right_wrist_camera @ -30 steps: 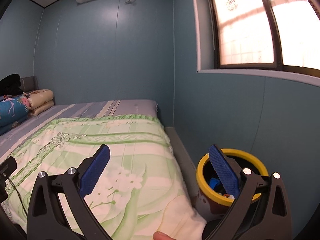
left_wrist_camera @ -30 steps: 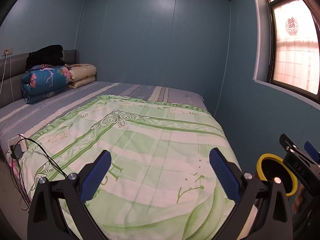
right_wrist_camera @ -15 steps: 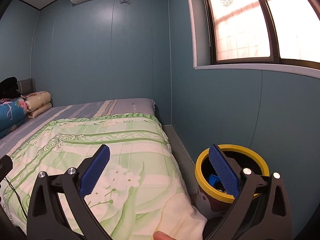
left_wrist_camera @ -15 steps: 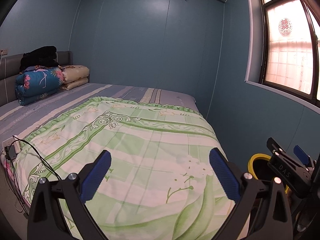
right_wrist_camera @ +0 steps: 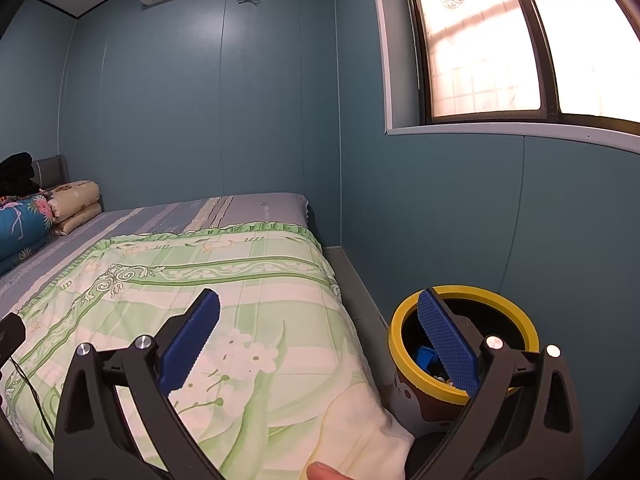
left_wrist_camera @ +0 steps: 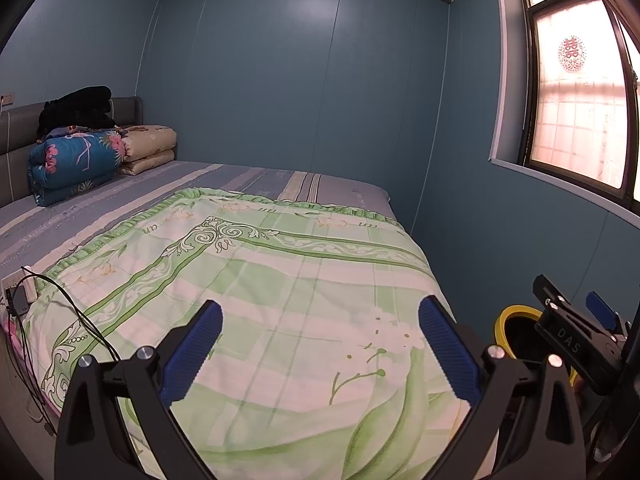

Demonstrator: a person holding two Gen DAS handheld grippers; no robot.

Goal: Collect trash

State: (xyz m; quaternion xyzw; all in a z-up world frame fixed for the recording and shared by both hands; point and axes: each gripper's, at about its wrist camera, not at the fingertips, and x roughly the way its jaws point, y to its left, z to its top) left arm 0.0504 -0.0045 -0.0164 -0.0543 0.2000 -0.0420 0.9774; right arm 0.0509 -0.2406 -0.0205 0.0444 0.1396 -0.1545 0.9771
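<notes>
A round trash bin with a yellow rim (right_wrist_camera: 516, 320) stands on the floor between the bed and the blue wall, with blue and other scraps (right_wrist_camera: 426, 356) inside. In the left wrist view its rim (left_wrist_camera: 502, 320) shows at the right, partly hidden by the right gripper's body. My right gripper (right_wrist_camera: 320, 334) is open and empty, with its right finger in front of the bin's mouth. My left gripper (left_wrist_camera: 320, 340) is open and empty above the green quilt (left_wrist_camera: 280, 280).
The bed (left_wrist_camera: 248, 184) fills the left and middle, with folded quilts (left_wrist_camera: 76, 160) and black clothes (left_wrist_camera: 78, 108) at the headboard. A power strip with cables (left_wrist_camera: 20, 292) lies at the bed's left edge. A window (right_wrist_camera: 520, 40) is above the bin.
Both views have drifted slightly. In the right wrist view the bin sits a little lower and larger. In the left wrist view the bin has slid right, more hidden behind the right gripper.
</notes>
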